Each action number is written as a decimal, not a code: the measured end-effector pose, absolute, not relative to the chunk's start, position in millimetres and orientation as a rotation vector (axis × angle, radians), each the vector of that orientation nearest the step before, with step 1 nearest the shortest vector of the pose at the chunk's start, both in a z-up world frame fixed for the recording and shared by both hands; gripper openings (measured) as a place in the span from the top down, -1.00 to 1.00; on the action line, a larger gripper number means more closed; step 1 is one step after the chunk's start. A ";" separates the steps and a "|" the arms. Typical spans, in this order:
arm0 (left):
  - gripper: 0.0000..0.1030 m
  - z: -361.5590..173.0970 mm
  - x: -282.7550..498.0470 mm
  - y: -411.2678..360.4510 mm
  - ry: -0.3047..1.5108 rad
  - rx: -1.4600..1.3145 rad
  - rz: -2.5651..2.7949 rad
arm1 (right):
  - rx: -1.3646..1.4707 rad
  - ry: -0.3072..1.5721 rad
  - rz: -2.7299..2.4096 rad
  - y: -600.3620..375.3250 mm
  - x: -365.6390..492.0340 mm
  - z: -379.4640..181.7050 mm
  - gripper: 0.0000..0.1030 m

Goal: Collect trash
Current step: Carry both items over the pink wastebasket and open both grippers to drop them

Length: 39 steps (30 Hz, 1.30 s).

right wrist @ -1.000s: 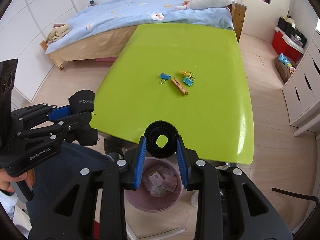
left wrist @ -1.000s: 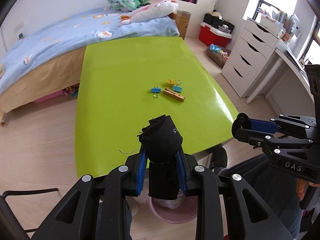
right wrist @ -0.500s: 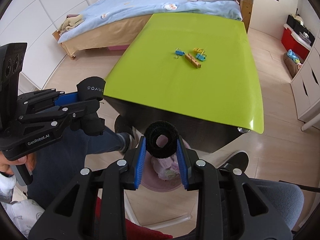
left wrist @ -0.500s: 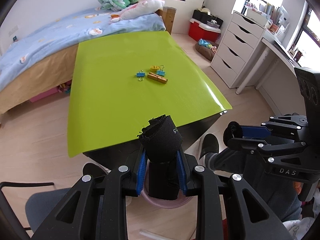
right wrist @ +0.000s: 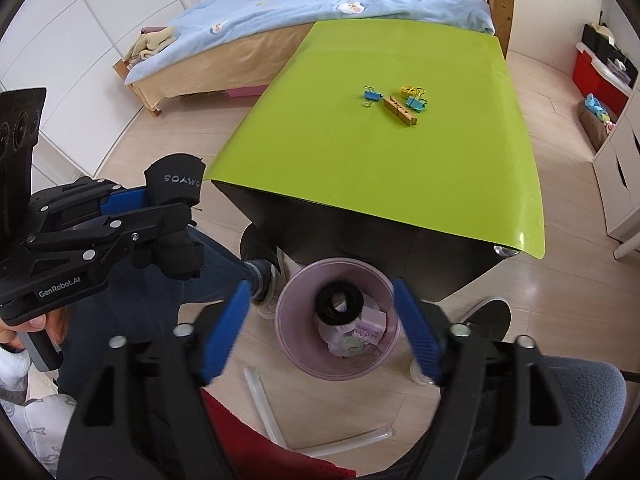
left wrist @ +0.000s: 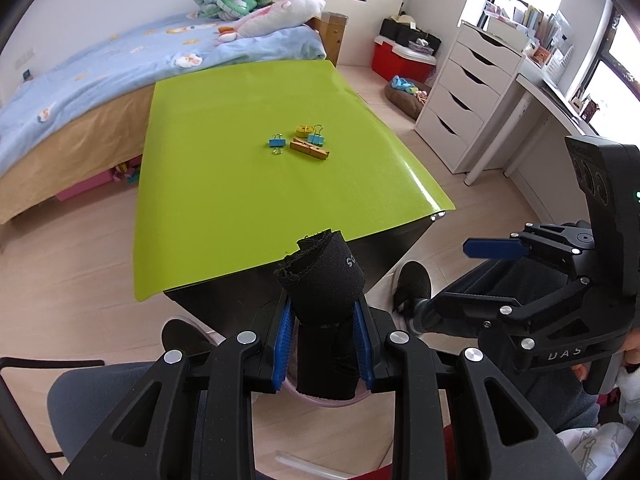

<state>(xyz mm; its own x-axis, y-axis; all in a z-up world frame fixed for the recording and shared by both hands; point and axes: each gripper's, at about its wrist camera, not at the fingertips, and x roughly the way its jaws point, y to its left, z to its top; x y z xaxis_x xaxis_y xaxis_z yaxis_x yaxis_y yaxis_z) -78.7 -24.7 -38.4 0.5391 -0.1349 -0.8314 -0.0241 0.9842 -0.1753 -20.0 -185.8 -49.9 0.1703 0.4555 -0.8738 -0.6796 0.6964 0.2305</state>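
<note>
Left tongs (left wrist: 323,344) clamped, right tongs (right wrist: 320,330) spread

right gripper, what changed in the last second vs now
The right gripper opened and let go of the black ring, which now sits in the mouth of the pink bin among the scraps. Both grippers drew back from the green table toward the bin. The left gripper remains clamped on the black cloth roll; the clips on the table are untouched.

Bright even daylight from the window (left wrist: 600,40) at upper right of the left wrist view, glossy glare along the green table (left wrist: 248,168) near edge, soft faint shadows, strong fisheye bending, black vignette corners, blue fingertips (right wrist: 224,332) motion-blurred.
</note>
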 end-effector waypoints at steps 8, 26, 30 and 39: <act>0.48 -40.6 -79.5 -30.2 1.008 -0.166 -0.093 | -0.206 1.127 0.756 -197.5 -11.4 -47.1 -0.88; 0.47 -41.9 -72.2 -52.7 1.025 -0.129 -0.164 | -0.140 1.093 0.667 -226.6 -1.6 -34.7 -0.88; 0.39 -42.8 -71.1 -54.2 1.031 -0.133 -0.184 | -0.124 1.087 0.658 -231.7 0.7 -32.7 -0.88; -0.73 -47.0 -69.3 -49.1 1.028 -0.153 -0.144 | -0.110 1.083 0.653 -235.1 0.0 -33.3 -0.91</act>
